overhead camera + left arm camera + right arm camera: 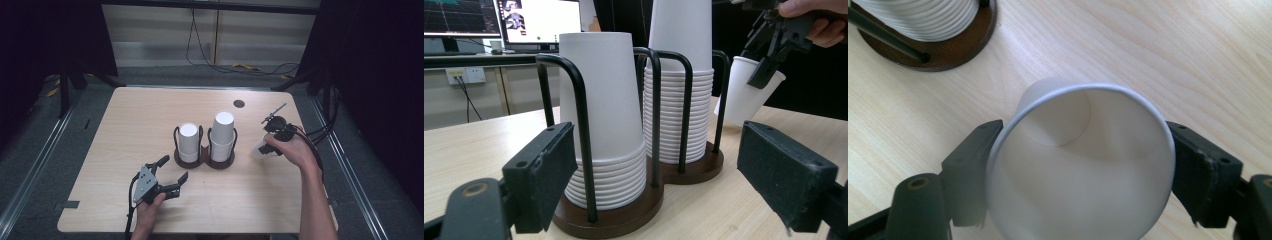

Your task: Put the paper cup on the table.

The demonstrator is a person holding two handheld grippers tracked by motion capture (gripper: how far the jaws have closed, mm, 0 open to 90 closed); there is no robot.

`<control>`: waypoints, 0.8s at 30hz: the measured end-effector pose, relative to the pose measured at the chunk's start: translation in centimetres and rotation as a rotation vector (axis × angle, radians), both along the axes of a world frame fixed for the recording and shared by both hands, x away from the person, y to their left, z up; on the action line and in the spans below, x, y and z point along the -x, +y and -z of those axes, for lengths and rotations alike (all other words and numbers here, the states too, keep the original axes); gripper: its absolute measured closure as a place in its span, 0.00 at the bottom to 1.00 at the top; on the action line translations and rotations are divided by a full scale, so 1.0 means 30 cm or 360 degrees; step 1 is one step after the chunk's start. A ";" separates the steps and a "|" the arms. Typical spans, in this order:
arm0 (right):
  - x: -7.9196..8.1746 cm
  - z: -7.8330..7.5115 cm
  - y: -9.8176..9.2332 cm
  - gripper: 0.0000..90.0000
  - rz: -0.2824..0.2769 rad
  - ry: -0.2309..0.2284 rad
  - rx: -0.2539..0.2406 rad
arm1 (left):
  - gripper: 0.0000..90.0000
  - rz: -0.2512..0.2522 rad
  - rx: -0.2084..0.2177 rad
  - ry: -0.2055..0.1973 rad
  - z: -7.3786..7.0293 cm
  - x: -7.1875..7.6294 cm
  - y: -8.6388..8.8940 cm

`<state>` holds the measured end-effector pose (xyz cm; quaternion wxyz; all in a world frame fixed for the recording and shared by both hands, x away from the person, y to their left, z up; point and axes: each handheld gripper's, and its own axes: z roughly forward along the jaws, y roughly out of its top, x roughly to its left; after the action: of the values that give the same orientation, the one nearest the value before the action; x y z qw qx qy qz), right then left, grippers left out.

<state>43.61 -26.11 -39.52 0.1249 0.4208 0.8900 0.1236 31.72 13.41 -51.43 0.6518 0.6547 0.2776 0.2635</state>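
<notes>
A dark wooden two-slot cup holder point(204, 161) with black wire hoops stands mid-table. It carries a shorter stack of white paper cups point(188, 142) on the left and a taller stack point(223, 132) on the right. To the right of the holder, my right gripper point(266, 143) is shut on a single white paper cup point(258, 149), held tilted just above the table. The cup's rim point(1088, 190) sits between both pads. My left gripper point(175, 168) rests open near the front edge, aimed at the shorter stack point(604, 100), with nothing between its jaws.
The light wooden table point(125, 130) has a round dark cable hole point(239, 103) behind the holder. Cables lie on the floor beyond the far edge. Monitors point(539, 20) stand in the background of the left gripper view.
</notes>
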 end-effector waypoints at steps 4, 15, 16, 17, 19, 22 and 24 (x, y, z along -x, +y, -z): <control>-0.015 0.016 0.006 0.24 0.0012 0.0045 0.0073 | 0.18 0.0005 0.0006 -0.0001 0.000 -0.001 0.000; -0.039 0.046 0.034 0.19 0.0026 -0.0017 0.0055 | 0.18 -0.0016 -0.0006 0.0002 0.000 -0.001 0.003; -0.041 0.053 0.033 0.18 0.0025 -0.0023 0.0033 | 0.18 -0.0011 -0.0004 -0.0002 0.000 -0.001 0.002; -0.042 0.060 0.032 0.18 0.0032 -0.0025 0.0010 | 0.18 -0.0010 -0.0009 -0.0006 0.000 -0.001 0.002; -0.041 0.073 0.032 0.17 0.0029 -0.0029 -0.0017 | 0.18 0.0002 -0.0009 0.0000 0.000 -0.002 0.006; -0.037 0.087 0.031 0.16 0.0044 -0.0046 -0.0055 | 0.18 0.0001 -0.0007 -0.0001 0.000 -0.002 0.005; -0.035 0.090 0.027 0.16 0.0058 -0.0062 -0.0091 | 0.18 -0.0004 0.0001 0.0000 0.000 -0.001 0.003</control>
<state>44.65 -25.30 -42.23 0.1322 0.4378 0.8757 0.1548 31.76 13.49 -51.44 0.6518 0.6541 0.2785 0.2640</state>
